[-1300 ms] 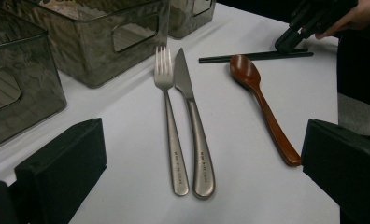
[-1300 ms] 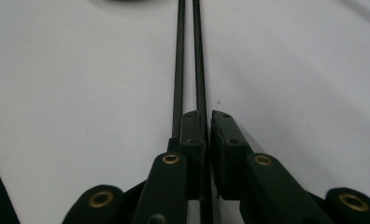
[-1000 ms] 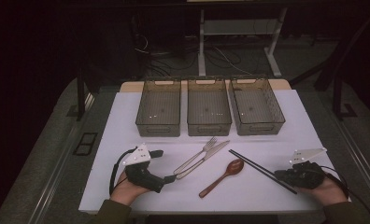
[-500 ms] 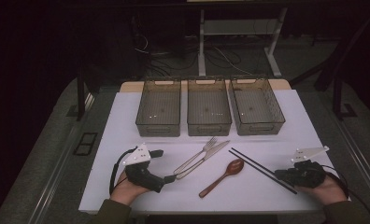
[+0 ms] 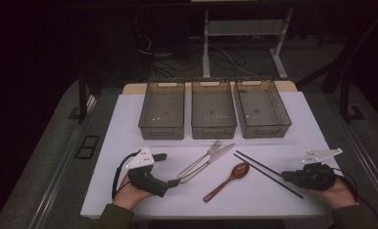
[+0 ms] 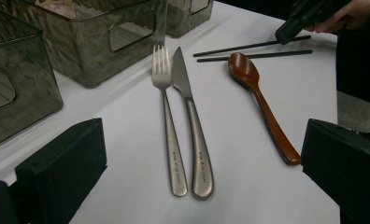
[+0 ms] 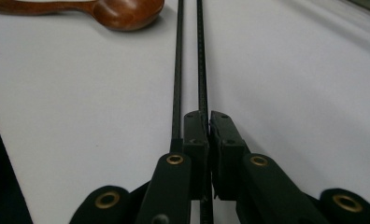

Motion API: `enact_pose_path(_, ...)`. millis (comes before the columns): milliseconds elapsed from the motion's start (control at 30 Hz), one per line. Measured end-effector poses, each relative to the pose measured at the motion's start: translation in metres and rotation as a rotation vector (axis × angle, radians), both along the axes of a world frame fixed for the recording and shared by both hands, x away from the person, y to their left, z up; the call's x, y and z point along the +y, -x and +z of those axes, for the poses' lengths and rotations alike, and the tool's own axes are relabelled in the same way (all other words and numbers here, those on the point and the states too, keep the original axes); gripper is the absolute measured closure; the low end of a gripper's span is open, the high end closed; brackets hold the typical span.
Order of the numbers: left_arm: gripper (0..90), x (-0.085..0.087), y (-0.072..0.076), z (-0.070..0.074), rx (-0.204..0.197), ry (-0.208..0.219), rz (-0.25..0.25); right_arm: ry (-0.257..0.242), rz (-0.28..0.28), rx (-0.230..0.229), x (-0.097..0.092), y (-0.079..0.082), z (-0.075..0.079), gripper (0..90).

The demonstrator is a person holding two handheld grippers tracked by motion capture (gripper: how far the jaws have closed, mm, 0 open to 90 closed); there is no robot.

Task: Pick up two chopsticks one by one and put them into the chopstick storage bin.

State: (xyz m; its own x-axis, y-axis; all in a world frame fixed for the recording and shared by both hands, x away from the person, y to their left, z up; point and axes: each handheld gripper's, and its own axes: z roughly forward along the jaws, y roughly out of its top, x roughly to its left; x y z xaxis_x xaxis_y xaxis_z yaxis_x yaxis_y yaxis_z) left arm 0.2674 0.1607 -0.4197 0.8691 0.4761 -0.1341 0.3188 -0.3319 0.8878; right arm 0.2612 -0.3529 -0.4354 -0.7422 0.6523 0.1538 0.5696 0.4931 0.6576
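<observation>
The right gripper lies low near the right front corner of the white worktop, held in the person's right hand. Its jaws are closed almost all the way — in the right gripper view the two black pads stand pressed on one chopstick, which runs straight out from between them. The second chopstick passes just to the left of the left pad, outside the grip, and lies flat on the worktop beside the first. From the high view the pair of chopsticks slants from the middle of the worktop toward the right front corner, their near ends at the gripper's tips.

The left gripper rests near the left front edge in the left hand, with its jaws spread wide and nothing between them. In the left gripper view the two pads stand far apart at the bottom corners, and the fork and knife lie side by side on the bare worktop ahead of the gap — touching neither pad. The brown spoon lies to their right, its handle end close by the right pad.

Three clear bins stand in a row along the back of the worktop.
</observation>
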Motion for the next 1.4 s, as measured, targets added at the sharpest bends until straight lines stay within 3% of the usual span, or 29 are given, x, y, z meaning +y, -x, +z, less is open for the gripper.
enact_pose_path(600,0.0,-0.001,0.000,-0.001,0.004,-0.014,-0.009,-0.101,-0.004,-0.057,-0.009,0.003,0.021,84.6)
enact_pose_path(1000,0.0,-0.001,0.000,-0.002,0.003,-0.012,-0.006,-0.136,-0.006,-0.076,-0.007,0.001,0.030,84.6)
enact_pose_path(1400,0.0,-0.002,0.000,-0.001,0.007,-0.012,0.006,-0.141,-0.014,-0.107,0.011,-0.013,0.046,84.6)
